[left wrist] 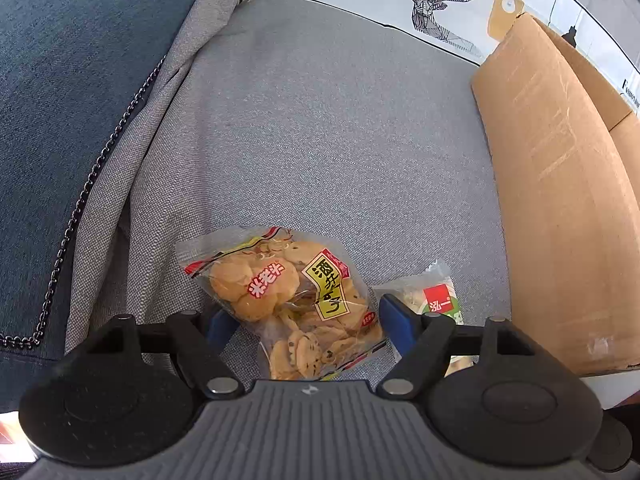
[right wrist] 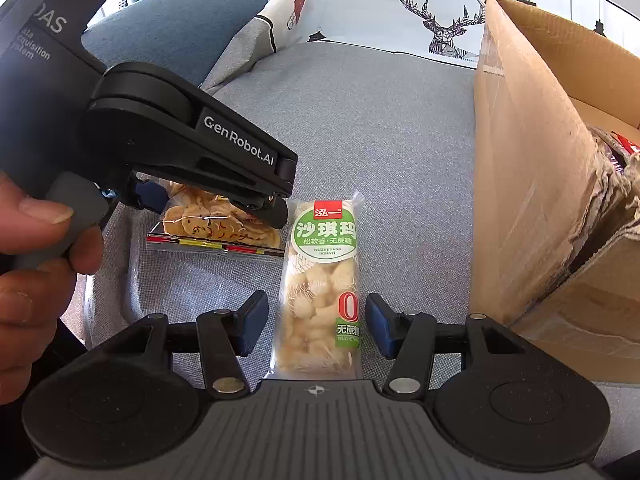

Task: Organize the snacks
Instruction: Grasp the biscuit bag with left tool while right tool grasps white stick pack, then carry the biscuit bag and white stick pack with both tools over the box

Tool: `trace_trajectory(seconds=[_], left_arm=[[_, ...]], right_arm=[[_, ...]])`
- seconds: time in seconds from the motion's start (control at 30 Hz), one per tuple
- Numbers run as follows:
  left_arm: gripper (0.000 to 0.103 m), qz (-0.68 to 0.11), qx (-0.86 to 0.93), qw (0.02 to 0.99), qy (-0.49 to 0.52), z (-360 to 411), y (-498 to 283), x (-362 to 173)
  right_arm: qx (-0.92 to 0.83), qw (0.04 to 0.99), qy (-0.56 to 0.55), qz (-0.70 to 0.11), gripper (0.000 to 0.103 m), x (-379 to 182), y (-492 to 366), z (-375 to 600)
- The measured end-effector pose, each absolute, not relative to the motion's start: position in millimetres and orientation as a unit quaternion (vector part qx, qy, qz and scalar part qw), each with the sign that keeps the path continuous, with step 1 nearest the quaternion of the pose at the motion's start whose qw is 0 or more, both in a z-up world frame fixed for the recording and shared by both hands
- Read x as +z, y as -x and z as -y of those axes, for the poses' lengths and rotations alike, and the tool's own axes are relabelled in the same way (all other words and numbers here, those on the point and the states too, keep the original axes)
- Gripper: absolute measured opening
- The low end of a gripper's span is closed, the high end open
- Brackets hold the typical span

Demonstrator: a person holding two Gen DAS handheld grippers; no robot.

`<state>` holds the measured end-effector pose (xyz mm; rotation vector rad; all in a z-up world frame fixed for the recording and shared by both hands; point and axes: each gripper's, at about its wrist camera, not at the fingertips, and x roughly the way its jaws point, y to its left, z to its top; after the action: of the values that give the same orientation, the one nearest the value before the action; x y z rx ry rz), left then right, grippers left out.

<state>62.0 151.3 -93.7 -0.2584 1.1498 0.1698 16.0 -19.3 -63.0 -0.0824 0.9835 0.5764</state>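
A clear bag of round rice crackers [left wrist: 296, 304] lies on the grey sofa seat, between the open fingers of my left gripper [left wrist: 308, 324]; the pads stand on either side of it, apart from it. It shows in the right wrist view [right wrist: 212, 228] under the left gripper [right wrist: 208, 204]. A long pack of pale sachima with a green label [right wrist: 320, 288] lies beside it, also visible in the left wrist view [left wrist: 436, 300]. My right gripper [right wrist: 314, 328] is open around the pack's near end, pads not touching.
An open cardboard box [right wrist: 532, 184] stands on the seat to the right, with packets inside; it also shows in the left wrist view [left wrist: 560, 200]. A blue cushion [left wrist: 60, 120] and a deer-print cushion [right wrist: 440, 20] line the back. A hand [right wrist: 36, 248] holds the left gripper.
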Motion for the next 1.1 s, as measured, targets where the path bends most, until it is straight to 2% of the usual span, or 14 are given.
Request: trace_trajectory(seconds=[0.17, 0.3, 0.33, 0.4, 0.5, 0.87, 1.1], left_arm=[[0.080, -0.539, 0.085, 0.829, 0.122, -151.9, -61.8, -93.2], [0.079, -0.539, 0.086, 0.830, 0.117, -150.9, -61.6, -92.6], [0.078, -0.538, 0.087, 0.830, 0.116, -150.5, -61.4, -92.6], [0.067, -0.536, 0.086, 0.832, 0.114, -150.0, -61.1, -91.6], [0.062, -0.533, 0.086, 0.834, 0.113, -149.5, -59.6, -89.9], [0.057, -0.504, 0.086, 0.852, 0.114, -146.1, -49.2, -76.3], [0.057, -0.428, 0.104, 0.885, 0.152, -155.8, -32.7, -44.0]], right_arm=[[0.273, 0.842, 0.054, -0.462, 0.053, -62.8, -13.6, 17.7], [0.275, 0.844, 0.073, -0.454, 0.039, -62.1, -9.4, 16.2], [0.275, 0.845, 0.075, -0.452, 0.039, -61.6, -8.6, 16.4], [0.276, 0.847, 0.079, -0.448, 0.038, -60.6, -7.1, 17.1], [0.273, 0.852, 0.081, -0.440, 0.038, -57.4, -5.2, 19.3], [0.273, 0.869, 0.071, -0.406, 0.038, -36.3, 11.1, 33.2], [0.279, 0.887, 0.049, -0.366, 0.038, -11.1, 13.1, 45.6]])
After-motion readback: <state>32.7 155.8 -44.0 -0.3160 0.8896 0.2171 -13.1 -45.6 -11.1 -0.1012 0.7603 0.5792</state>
